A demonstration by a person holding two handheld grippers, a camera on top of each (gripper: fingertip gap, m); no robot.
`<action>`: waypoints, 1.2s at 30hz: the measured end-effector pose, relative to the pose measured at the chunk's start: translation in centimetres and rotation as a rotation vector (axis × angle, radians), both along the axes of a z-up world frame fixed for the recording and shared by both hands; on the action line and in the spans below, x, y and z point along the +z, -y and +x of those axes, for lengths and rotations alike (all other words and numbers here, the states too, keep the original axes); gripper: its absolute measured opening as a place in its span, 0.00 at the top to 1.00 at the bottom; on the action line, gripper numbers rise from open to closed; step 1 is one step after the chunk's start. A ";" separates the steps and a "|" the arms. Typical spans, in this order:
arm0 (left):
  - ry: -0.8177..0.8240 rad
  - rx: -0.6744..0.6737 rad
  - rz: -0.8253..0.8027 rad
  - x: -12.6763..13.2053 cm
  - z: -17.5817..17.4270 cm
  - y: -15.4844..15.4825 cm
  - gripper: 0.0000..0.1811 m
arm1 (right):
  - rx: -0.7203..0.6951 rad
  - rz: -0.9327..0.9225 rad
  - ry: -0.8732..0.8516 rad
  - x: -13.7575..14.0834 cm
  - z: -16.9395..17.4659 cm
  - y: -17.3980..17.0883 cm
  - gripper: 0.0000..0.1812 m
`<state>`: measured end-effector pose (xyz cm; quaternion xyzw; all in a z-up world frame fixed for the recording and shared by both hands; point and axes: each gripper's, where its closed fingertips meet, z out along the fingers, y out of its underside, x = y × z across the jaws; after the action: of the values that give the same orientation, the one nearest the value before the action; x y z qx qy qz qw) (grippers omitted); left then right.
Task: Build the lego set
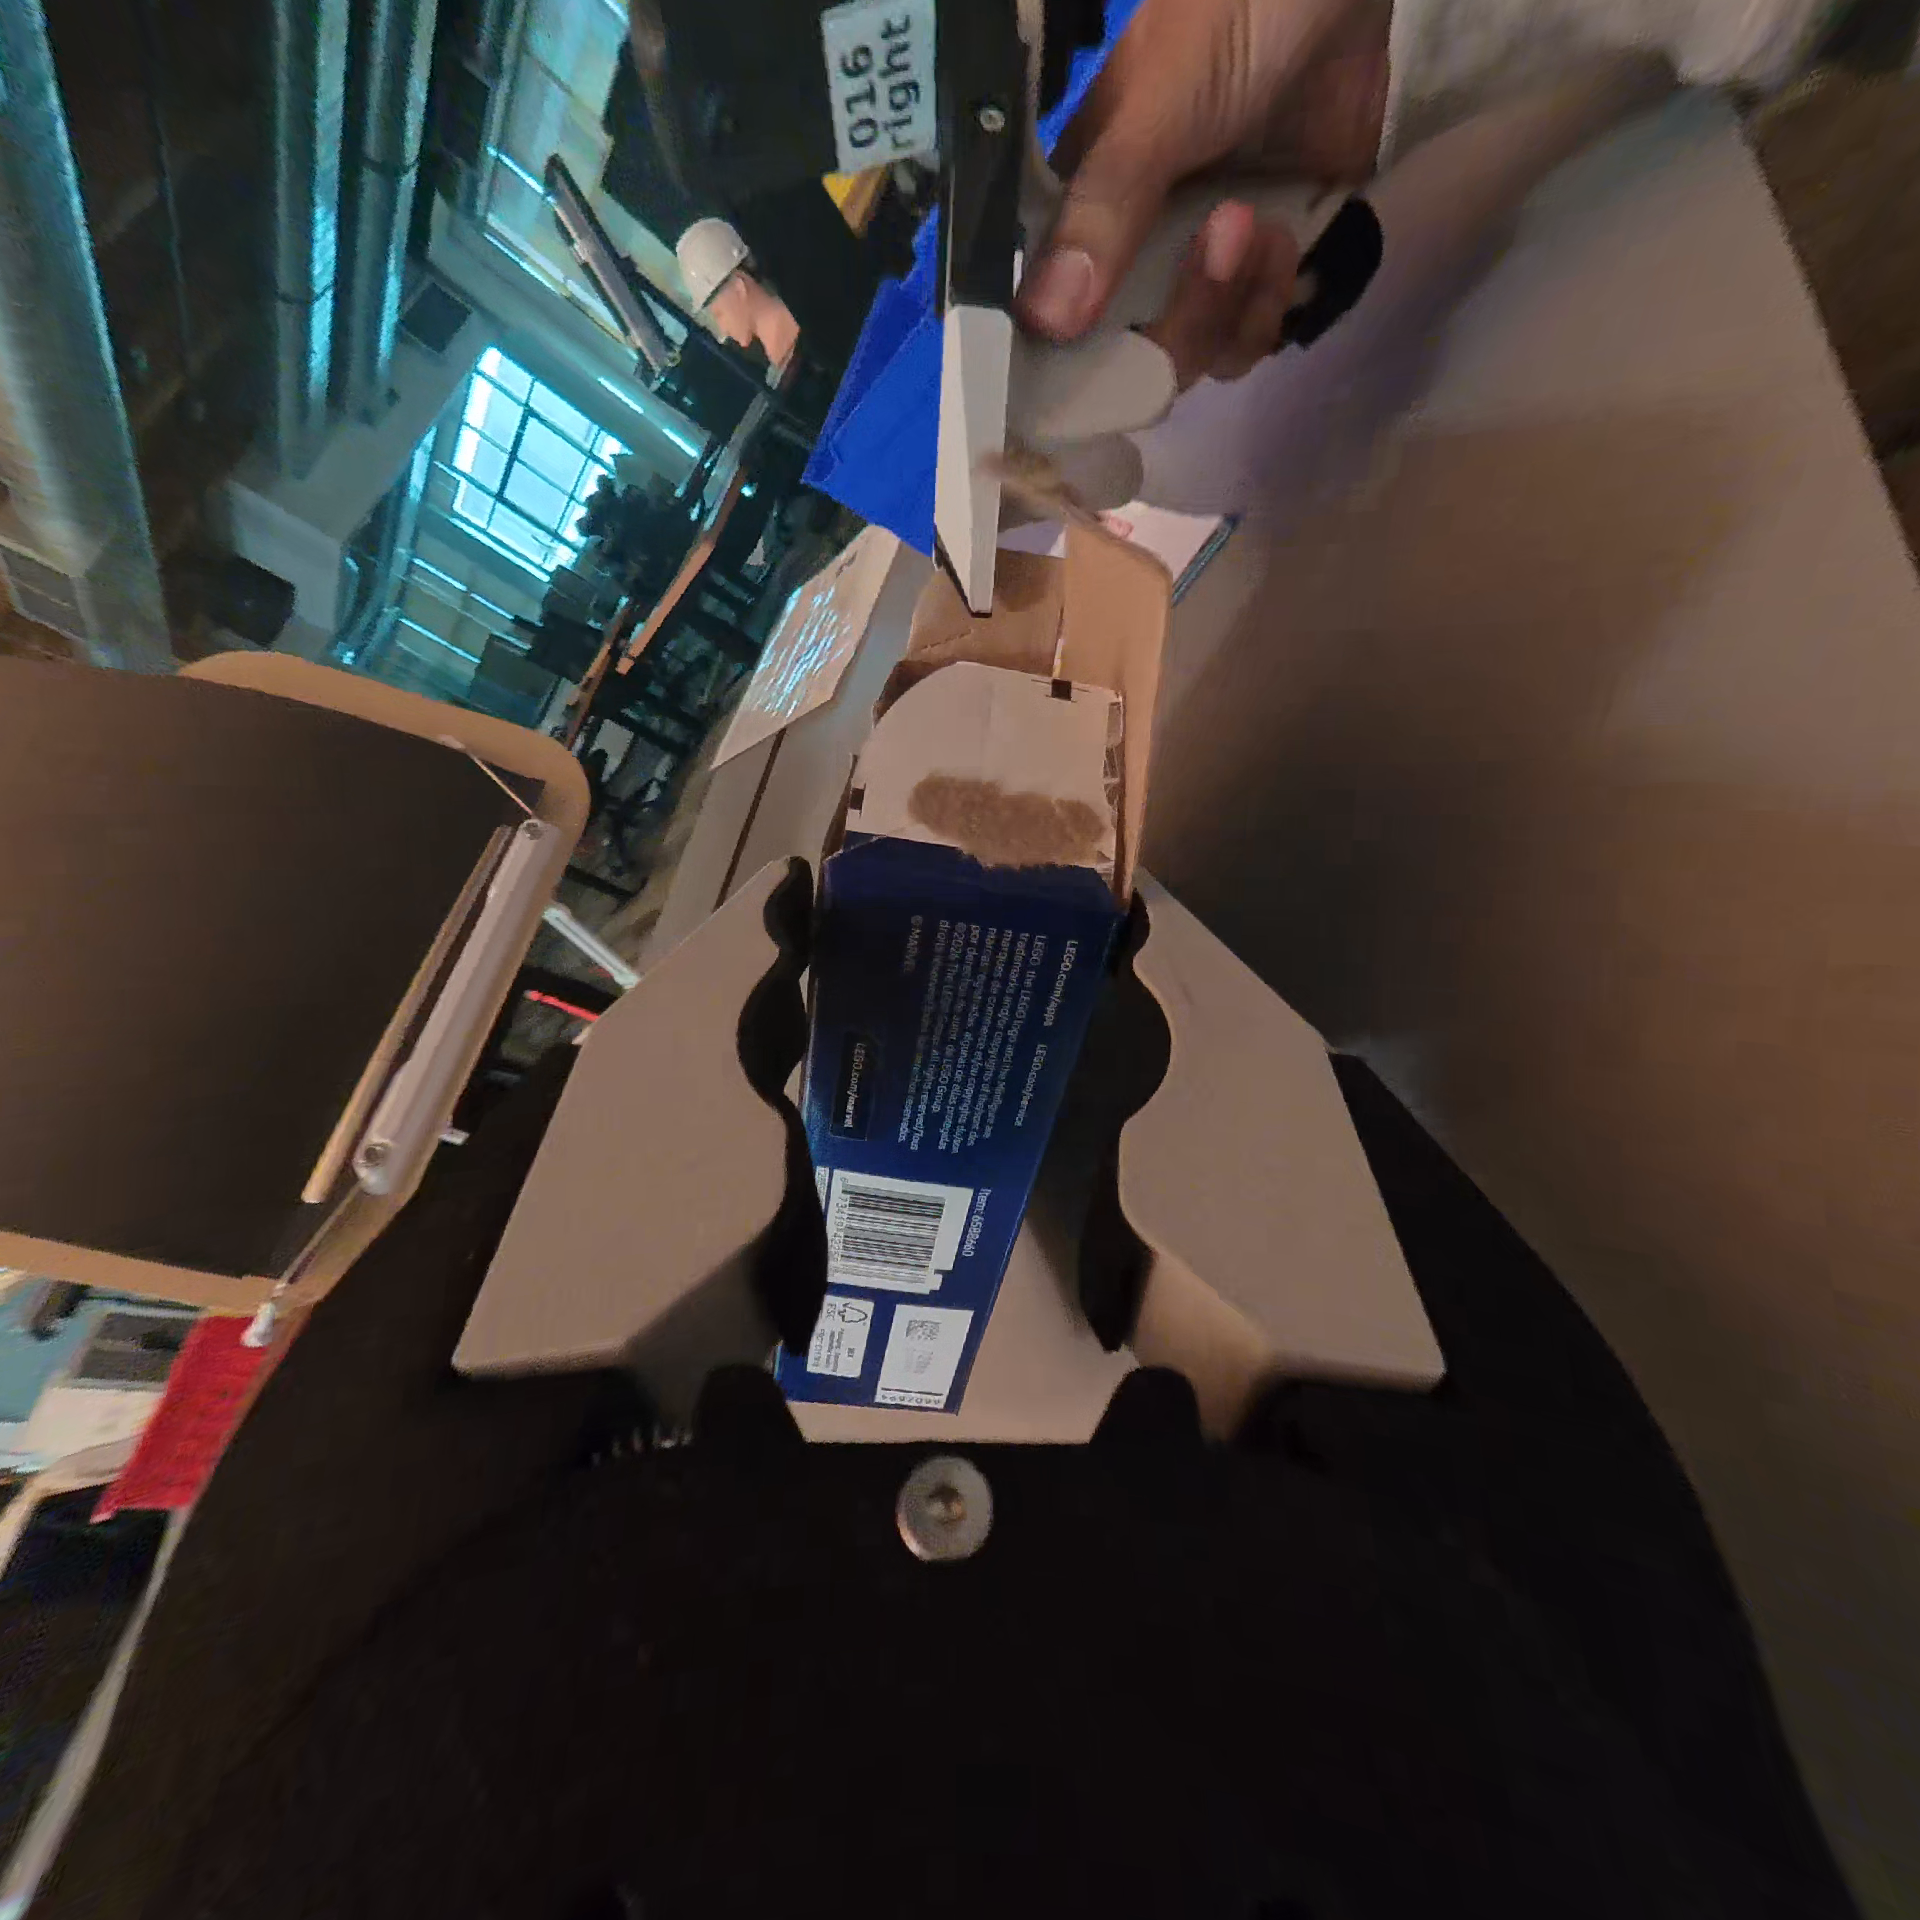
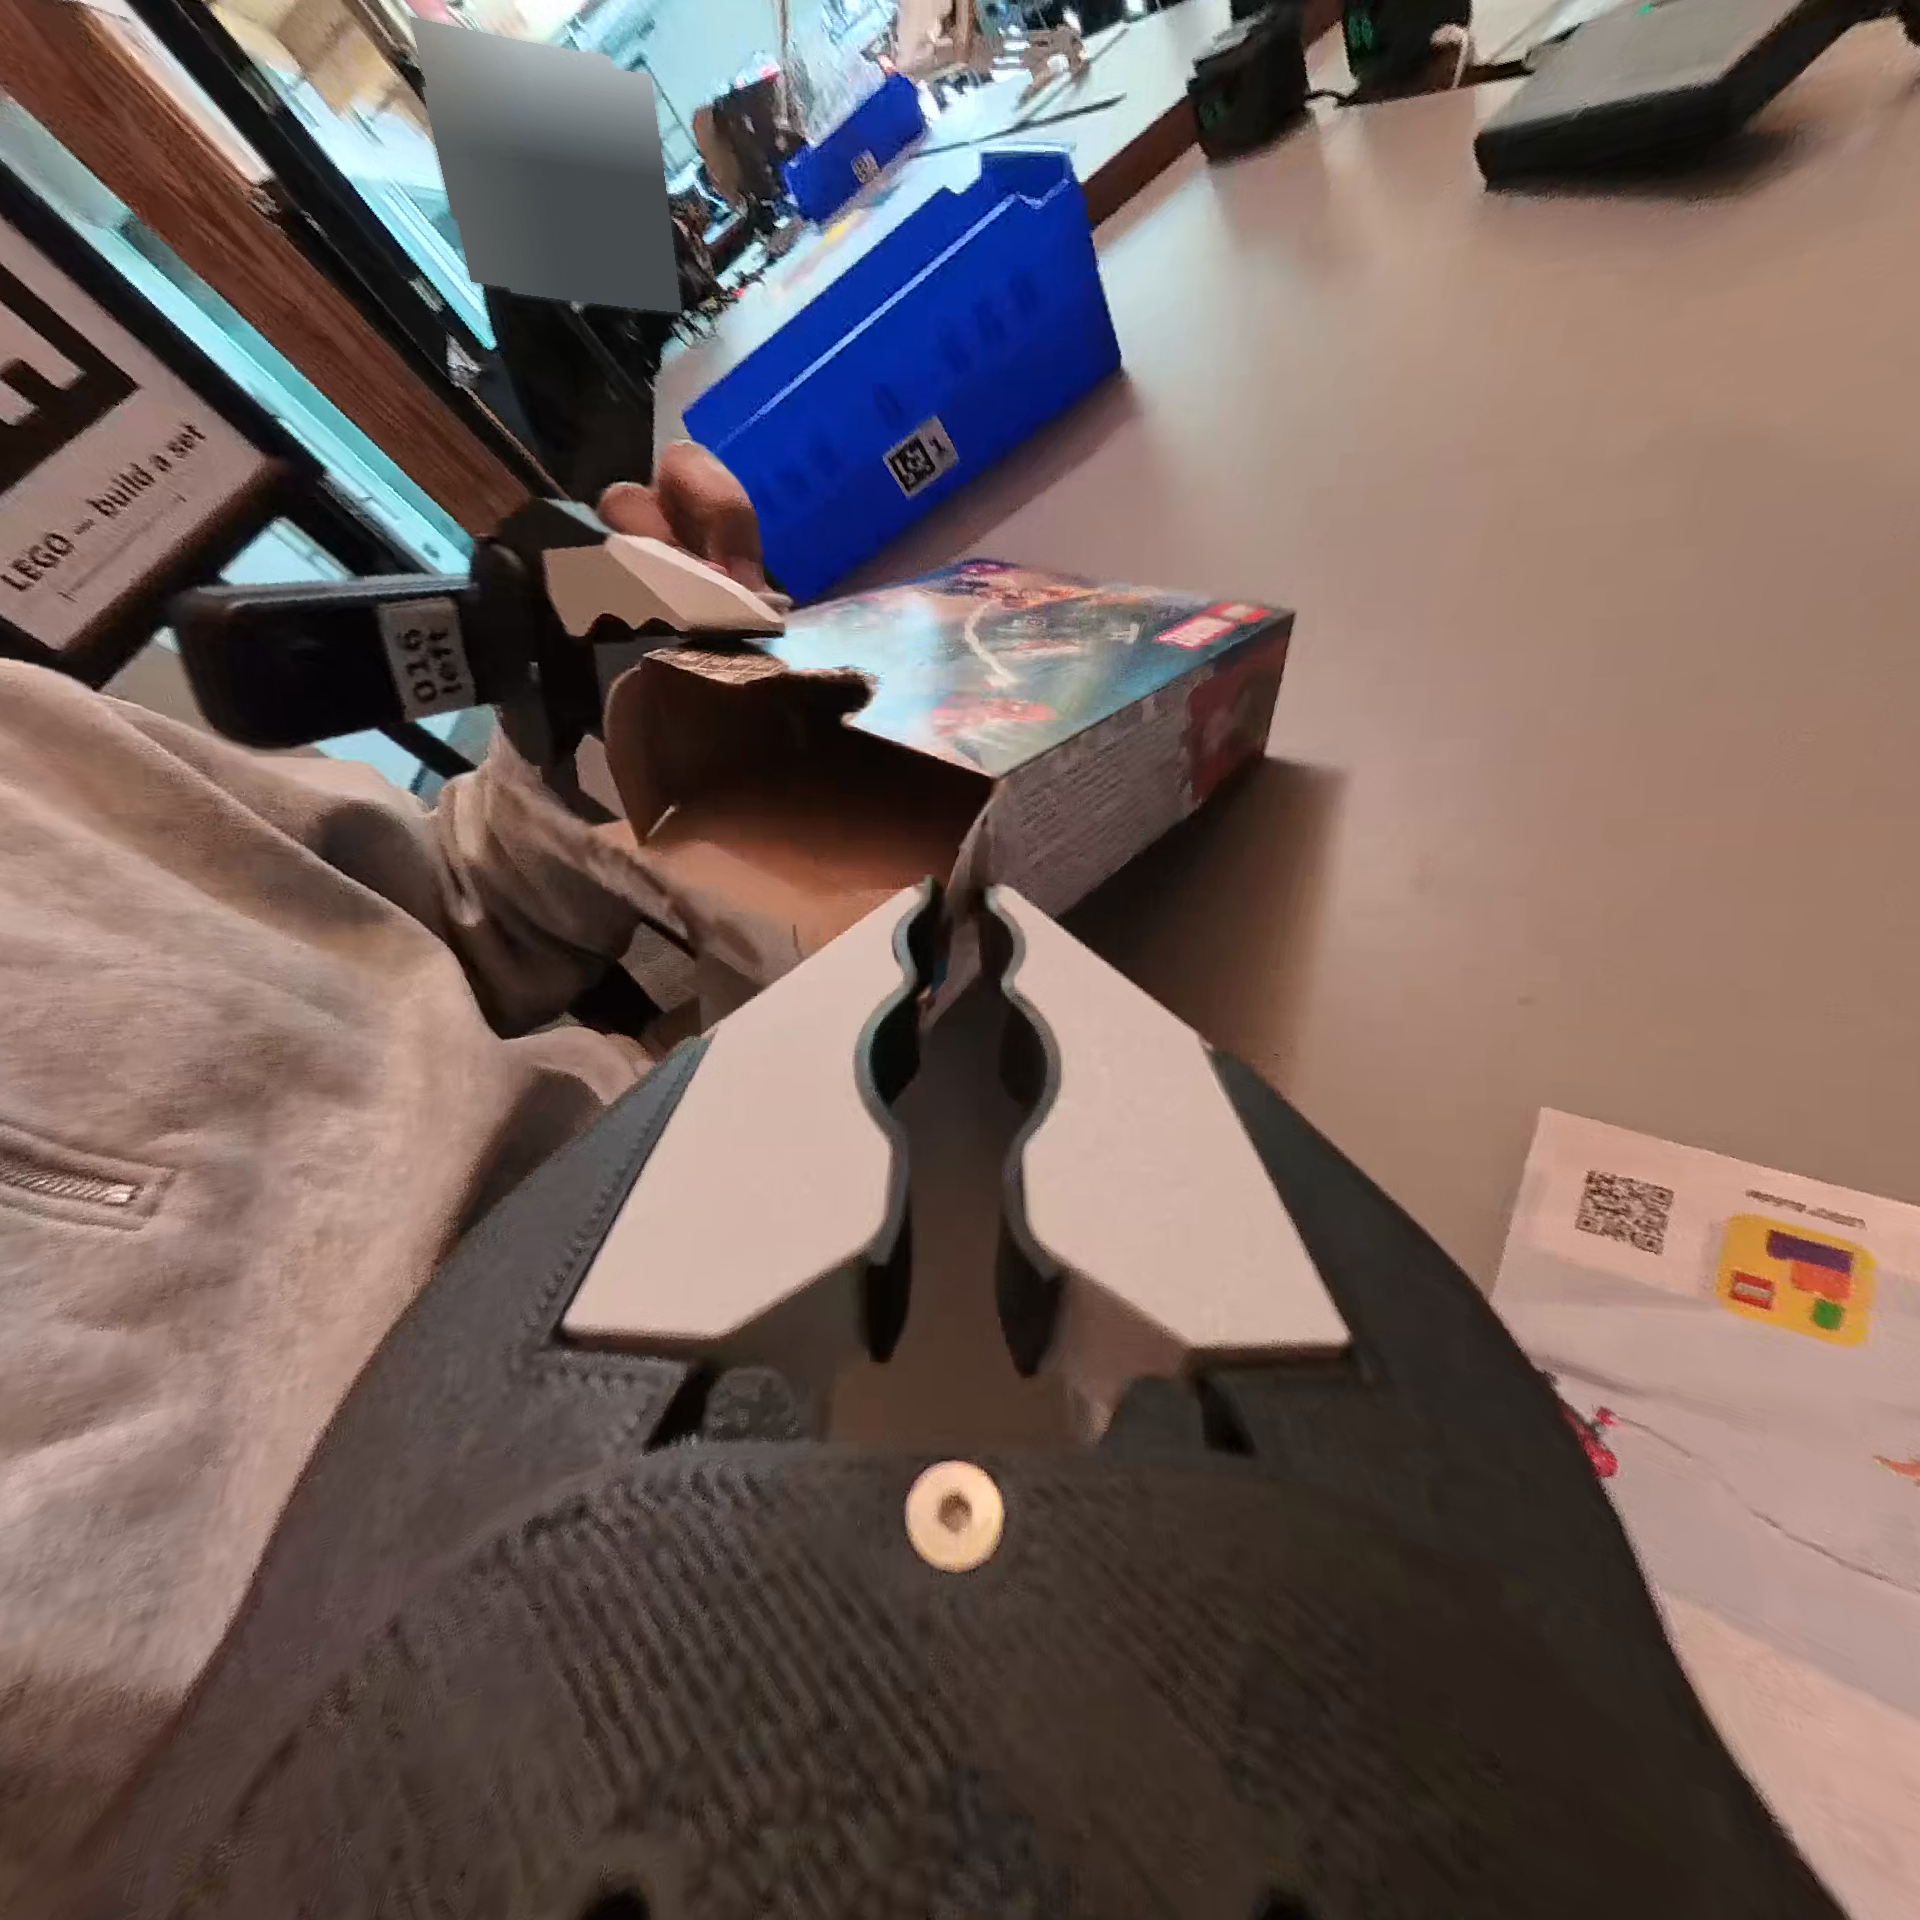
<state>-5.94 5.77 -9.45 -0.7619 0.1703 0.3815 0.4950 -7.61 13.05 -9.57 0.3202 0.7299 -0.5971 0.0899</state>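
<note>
On the table [image 2: 1558, 623], my left gripper [image 1: 961, 914] clamps the box [image 2: 1039, 686]; my right gripper [image 2: 961, 914] pinches its flap [image 2: 961, 940], which could tear.

Print, barcode on box [image 1: 935, 1122]; sign [image 2: 104, 499] lettered

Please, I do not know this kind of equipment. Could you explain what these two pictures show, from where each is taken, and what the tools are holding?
No robot arm here: a person holds a two-finger gripper in each hand, with a camera on each looking along its fingers. In the left wrist view, the left gripper is shut on the narrow side of the lego box. In the right wrist view, the right gripper pinches the box's end flap; the box's end is open. The box rests on a grey table, with a blue bin behind and a printed sheet nearby.
</note>
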 end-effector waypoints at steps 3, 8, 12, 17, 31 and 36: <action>0.064 -0.025 0.036 0.3 0.3 0.0 0.68 | 0.023 -0.026 -0.016 0.4 0.3 0.0 0.97; 0.270 -0.095 0.147 1.5 0.5 0.9 0.69 | 0.099 -0.217 -0.002 2.7 1.1 0.2 0.99; 0.458 -0.172 0.232 2.1 0.9 1.1 0.68 | 0.151 -0.362 0.017 4.3 1.7 0.3 1.00; 0.593 -0.191 0.314 2.0 0.2 1.3 0.68 | 0.165 -0.562 0.143 4.6 0.7 0.4 1.00; 0.742 -0.034 0.510 2.8 -3.5 1.9 0.69 | -0.292 -0.598 -0.151 7.6 -3.9 -2.5 0.88; 0.730 0.030 0.518 2.8 -3.8 1.2 0.69 | -0.419 -0.388 -0.449 9.9 -3.2 -2.2 0.69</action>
<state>-9.73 4.58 -6.69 -0.7000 -0.1279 0.1248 0.6915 -10.77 15.25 0.36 0.3006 0.5233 -0.7854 -0.1376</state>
